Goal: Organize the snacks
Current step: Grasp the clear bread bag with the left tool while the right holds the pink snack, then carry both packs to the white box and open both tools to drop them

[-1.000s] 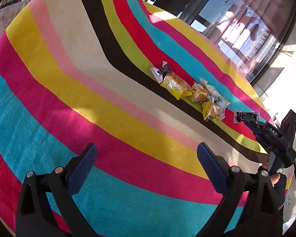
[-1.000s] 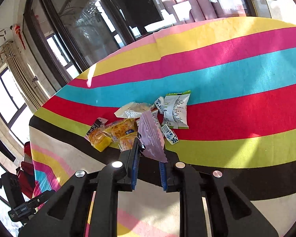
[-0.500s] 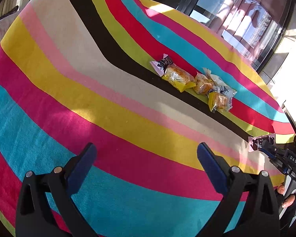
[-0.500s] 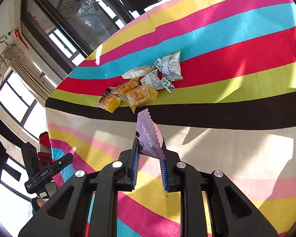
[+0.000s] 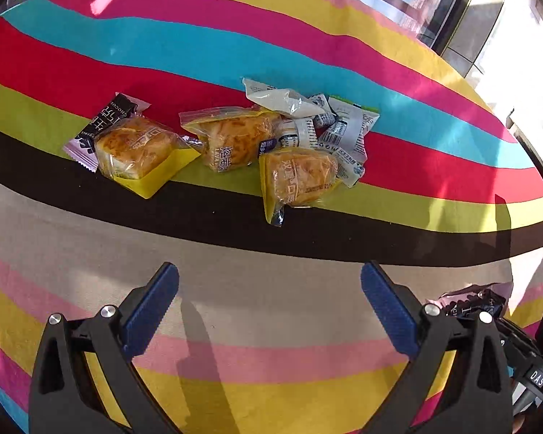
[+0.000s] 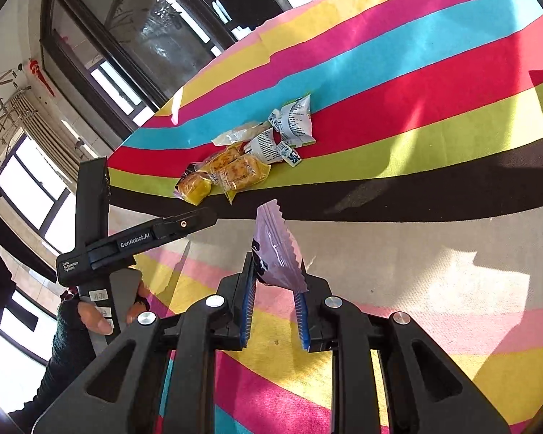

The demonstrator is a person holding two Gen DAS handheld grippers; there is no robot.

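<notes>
A pile of snack packets (image 5: pixel 235 144) lies on the striped tablecloth (image 5: pixel 271 275): yellow cake packets (image 5: pixel 137 150), a purple chocolate wrapper (image 5: pixel 108 117) and white sachets (image 5: pixel 338 132). The pile also shows in the right wrist view (image 6: pixel 242 159). My left gripper (image 5: pixel 269 303) is open and empty, hovering short of the pile. My right gripper (image 6: pixel 275 285) is shut on a purple snack packet (image 6: pixel 277 253), held above the beige stripe, well short of the pile. The right gripper shows at the left wrist view's lower right (image 5: pixel 481 303).
The left gripper's body and the hand holding it (image 6: pixel 101 253) are at the left of the right wrist view. Windows and a radiator (image 6: pixel 36 126) stand beyond the table's far edge. The round table's edge (image 5: pixel 517 133) curves off at the right.
The left gripper has swung round and closer to face the snack pile. The right gripper has pulled back from the pile with the purple packet, to beside the left gripper.
</notes>
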